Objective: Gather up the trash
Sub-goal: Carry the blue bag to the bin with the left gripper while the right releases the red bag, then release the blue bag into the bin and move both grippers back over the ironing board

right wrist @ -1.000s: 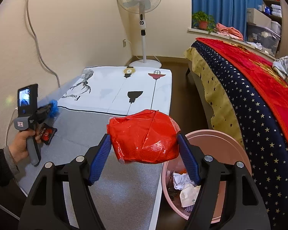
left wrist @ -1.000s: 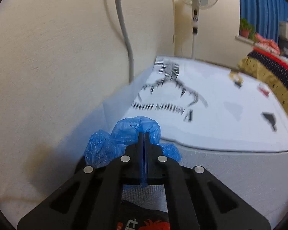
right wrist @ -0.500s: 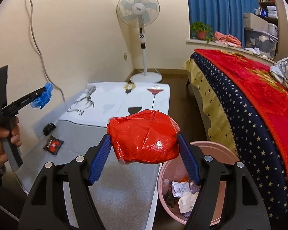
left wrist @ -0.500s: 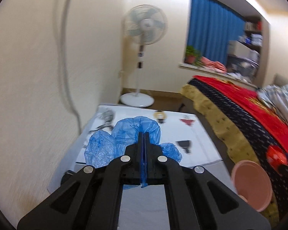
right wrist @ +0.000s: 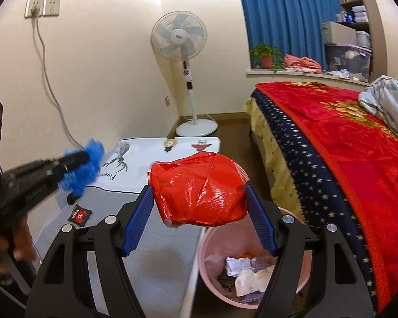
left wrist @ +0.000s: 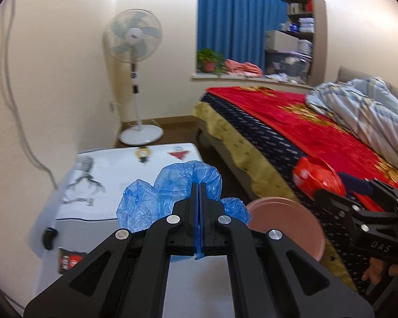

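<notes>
I see the worktop [right wrist: 156, 278] beside the bed [right wrist: 345, 159], with the pink bin [right wrist: 252, 273] between them, holding crumpled trash. My right tool [right wrist: 199, 198] grips a red bag [right wrist: 199, 190] above the bin's rim. My left tool [left wrist: 198, 193] is clamped on a blue bag [left wrist: 156, 198] over the worktop. A black packet [right wrist: 80, 214] lies on the worktop.

Warm, even room light in both views, no hard shadows. Fisheye bends the wall [right wrist: 106, 66] and the curtain [left wrist: 238, 21] toward the edges, and black vignette fills the corners. In the right view the left gripper [right wrist: 74, 161] and the hand [right wrist: 2, 243] smear with motion blur; the blue bag [right wrist: 87, 167] is streaky. Specks of glare glint on the red bag [right wrist: 199, 190]. The left view is softer overall; the cable [left wrist: 16, 100] and the table [left wrist: 106, 175] print are blurred, and the right gripper [left wrist: 339, 188] is hazy at the rim.
</notes>
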### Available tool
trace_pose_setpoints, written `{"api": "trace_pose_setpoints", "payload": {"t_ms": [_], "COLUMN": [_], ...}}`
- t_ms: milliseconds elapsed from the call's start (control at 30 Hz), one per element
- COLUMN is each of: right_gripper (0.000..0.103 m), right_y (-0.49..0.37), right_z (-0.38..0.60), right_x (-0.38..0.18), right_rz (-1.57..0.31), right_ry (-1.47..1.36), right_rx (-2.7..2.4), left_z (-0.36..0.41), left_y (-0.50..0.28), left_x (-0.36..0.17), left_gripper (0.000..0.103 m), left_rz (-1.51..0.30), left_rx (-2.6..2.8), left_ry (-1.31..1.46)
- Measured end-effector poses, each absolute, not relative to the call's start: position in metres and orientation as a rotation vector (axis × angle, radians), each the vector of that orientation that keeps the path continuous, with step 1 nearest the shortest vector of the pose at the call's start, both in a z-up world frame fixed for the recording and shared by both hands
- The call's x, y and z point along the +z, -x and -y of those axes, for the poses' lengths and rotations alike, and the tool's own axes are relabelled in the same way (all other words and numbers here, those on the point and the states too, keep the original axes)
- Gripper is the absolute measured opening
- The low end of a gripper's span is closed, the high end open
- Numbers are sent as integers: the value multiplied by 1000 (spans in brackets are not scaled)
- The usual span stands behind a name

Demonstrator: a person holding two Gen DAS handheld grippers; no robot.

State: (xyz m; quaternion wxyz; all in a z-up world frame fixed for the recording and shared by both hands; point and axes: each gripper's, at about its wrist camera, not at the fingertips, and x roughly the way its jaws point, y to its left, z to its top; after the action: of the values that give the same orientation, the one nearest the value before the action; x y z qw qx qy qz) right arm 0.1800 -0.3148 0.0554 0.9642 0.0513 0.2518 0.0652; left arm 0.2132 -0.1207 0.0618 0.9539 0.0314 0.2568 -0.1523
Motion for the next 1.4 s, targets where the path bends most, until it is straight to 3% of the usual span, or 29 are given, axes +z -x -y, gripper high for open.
{"api": "trace_pose_setpoints", "payload": {"t_ms": [1000,1133,1200,1233,1267,1300,1400], "right_gripper": [70,74,86,86,87,88,89], "right_y": [-231,-238,-241,-242,-242,-242,-240], "right_z": [390,394,398,401,403,406,411], "right_x": [-16,-29,-34,-37,-38,-39,-39], "right_rz": [-734,-782,-801,-816,-820,-818,-822], "right_ry": [-23,-3,0,6,9,1,-15], "right_rx": [-159,-200,-227,-239,-247,-253,-266], "left_z": [244,253,255,255,252,250,248], "left_y": [-289,-294,-298,-299,-300,-300,-303], "left_x": [-27,-35,-40,-43,-44,-44,-44], "left_gripper": [0,1,21,62,90,95,95], "left_rz": [-732,-743,-758,-772,-773,-762,-761], "left_rx": [-599,-585,-547,-538,-479,-453,-430], "left_ry": [-53,-60,-72,-74,-69,-66,-89]}}
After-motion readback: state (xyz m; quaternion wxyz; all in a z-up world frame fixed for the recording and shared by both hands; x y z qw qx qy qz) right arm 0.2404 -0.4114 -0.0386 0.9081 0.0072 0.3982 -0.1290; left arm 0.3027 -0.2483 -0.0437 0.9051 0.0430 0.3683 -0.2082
